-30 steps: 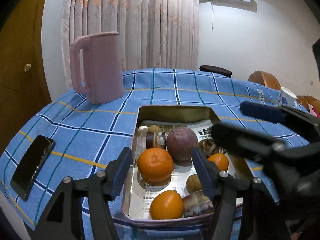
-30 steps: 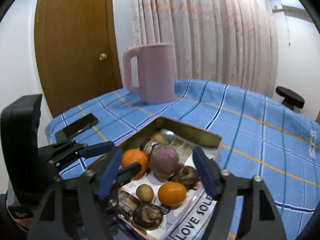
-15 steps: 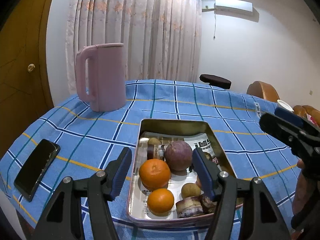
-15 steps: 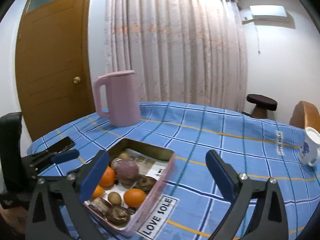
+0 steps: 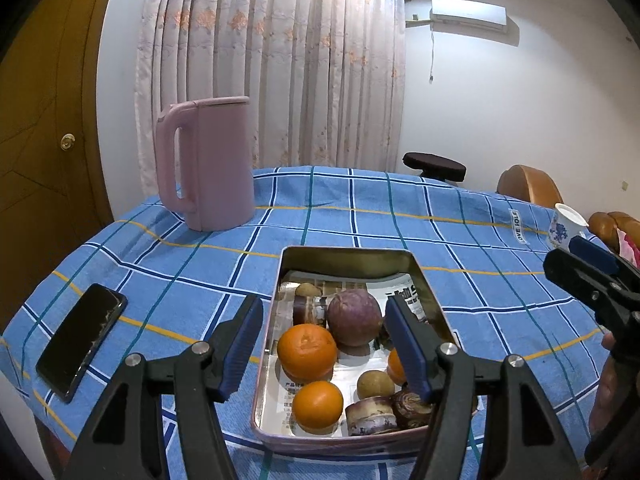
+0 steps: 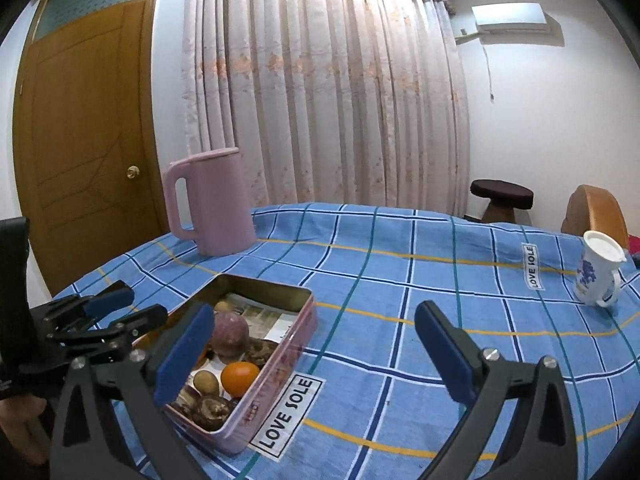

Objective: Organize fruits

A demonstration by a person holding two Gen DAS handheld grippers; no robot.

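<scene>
A pale curtain and a wooden door stand behind a counter [image 6: 400, 280] covered in a blue checked cloth. On it sit a pink jug [image 5: 204, 164], a dark phone [image 5: 80, 344] and a white cup with a blue pattern [image 6: 598, 270]. Near the front edge lies a metal tin [image 5: 348, 254] lined with printed paper, and all the fruit in view is in it: a large orange [image 5: 307, 350], a smaller orange [image 5: 317, 404], a round purple fruit [image 5: 354, 317], a small brown one [image 5: 375, 385] and some dark wrinkled pieces.

The step in hand looks like the pause between placements, with nothing carried by either tool. The left gripper [image 5: 324, 356] hangs over the near part of the tin, jaws moderately spread and empty; in its view the large orange and the purple fruit appear between them, further off and untouched. The right gripper [image 6: 316, 354] is off to the tin's right, its jaws opening to their widest over bare cloth, with nothing between them; the tin lies just beside its left jaw.

No loose fruit shows on the cloth, so the task may be nearly done. Any next move calls for finding a remaining piece outside these views, or lowering the left jaws around one fruit to rearrange it.
</scene>
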